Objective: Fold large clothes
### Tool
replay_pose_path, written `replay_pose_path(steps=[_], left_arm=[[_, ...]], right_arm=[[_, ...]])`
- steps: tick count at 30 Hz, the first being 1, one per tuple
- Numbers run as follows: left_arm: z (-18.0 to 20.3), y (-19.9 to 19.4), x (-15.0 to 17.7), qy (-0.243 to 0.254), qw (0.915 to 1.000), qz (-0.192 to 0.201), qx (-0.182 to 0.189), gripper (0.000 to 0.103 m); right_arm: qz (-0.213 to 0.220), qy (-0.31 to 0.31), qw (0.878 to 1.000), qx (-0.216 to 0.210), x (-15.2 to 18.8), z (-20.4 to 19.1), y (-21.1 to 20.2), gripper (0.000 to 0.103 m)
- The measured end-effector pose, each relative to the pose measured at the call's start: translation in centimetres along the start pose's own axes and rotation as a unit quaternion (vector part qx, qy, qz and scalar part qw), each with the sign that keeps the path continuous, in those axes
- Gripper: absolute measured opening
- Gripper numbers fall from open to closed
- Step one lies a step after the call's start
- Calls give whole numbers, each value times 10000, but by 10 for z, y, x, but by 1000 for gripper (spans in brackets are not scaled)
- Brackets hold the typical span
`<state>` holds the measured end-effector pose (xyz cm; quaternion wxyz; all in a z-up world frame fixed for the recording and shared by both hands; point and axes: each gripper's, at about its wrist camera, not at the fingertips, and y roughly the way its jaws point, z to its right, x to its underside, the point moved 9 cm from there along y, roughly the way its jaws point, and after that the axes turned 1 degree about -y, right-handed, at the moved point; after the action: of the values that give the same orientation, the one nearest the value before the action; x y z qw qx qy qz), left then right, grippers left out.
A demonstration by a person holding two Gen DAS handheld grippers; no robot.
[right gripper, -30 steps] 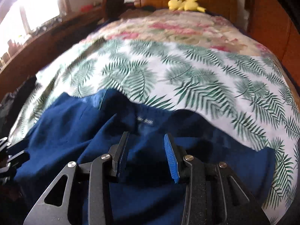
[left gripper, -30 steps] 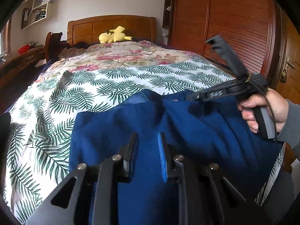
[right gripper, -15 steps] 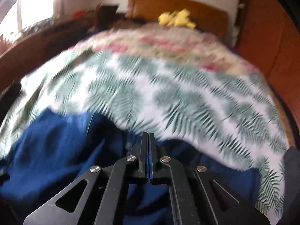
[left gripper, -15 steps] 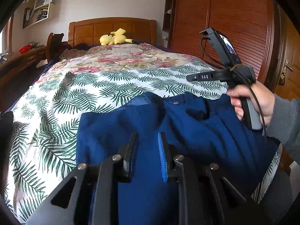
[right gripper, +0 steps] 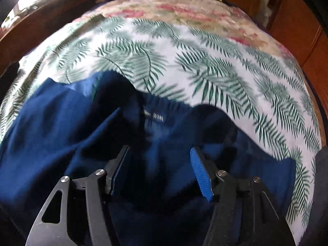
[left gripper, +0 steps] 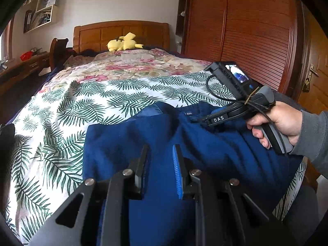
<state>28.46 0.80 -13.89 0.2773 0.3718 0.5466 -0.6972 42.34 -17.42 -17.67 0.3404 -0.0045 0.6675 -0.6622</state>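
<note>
A dark blue garment (left gripper: 131, 143) lies rumpled on the near end of the bed, its collar and size label (right gripper: 153, 116) toward the headboard. My left gripper (left gripper: 160, 147) is low over its near part, jaws a narrow gap apart with blue cloth filling the gap. A hand holds my right gripper (left gripper: 207, 121) at the right, pointing steeply down at the cloth beside the collar. In the right wrist view, that right gripper (right gripper: 158, 148) has its jaws wide and opening, hovering above a fold with the pads off the cloth.
The bed has a palm-leaf sheet (left gripper: 82, 106) and a floral quilt (left gripper: 131, 65) farther back. A yellow plush toy (left gripper: 123, 44) rests by the wooden headboard. A wooden wardrobe (left gripper: 246, 30) stands to the right, a desk (left gripper: 18, 67) to the left.
The right gripper closed fully half a second ago and has opened wide. It tipped downward toward the collar area. The left gripper kept its place and gap.
</note>
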Motion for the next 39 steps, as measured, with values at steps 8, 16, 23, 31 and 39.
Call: replay_pose_path(steps=[8, 16, 23, 31, 39], left_arm=[[-4, -2, 0, -33, 10000, 5, -19, 19], [3, -7, 2, 49, 10000, 19, -8, 19], [18, -16, 6, 155, 9999, 55, 10, 19], [51, -39, 14, 467, 9988, 91, -68, 19], [91, -54, 27, 434, 9990, -112, 58, 19]], right_arm=[[-227, -291, 9993, -35, 5, -4, 16, 4], [499, 200, 9985, 124, -29, 10, 1, 4], [917, 172, 9954, 233, -23, 20, -44, 56], [1029, 120, 9946, 65, 65, 37, -103, 57], [935, 85, 9954, 211, 153, 65, -128, 57]])
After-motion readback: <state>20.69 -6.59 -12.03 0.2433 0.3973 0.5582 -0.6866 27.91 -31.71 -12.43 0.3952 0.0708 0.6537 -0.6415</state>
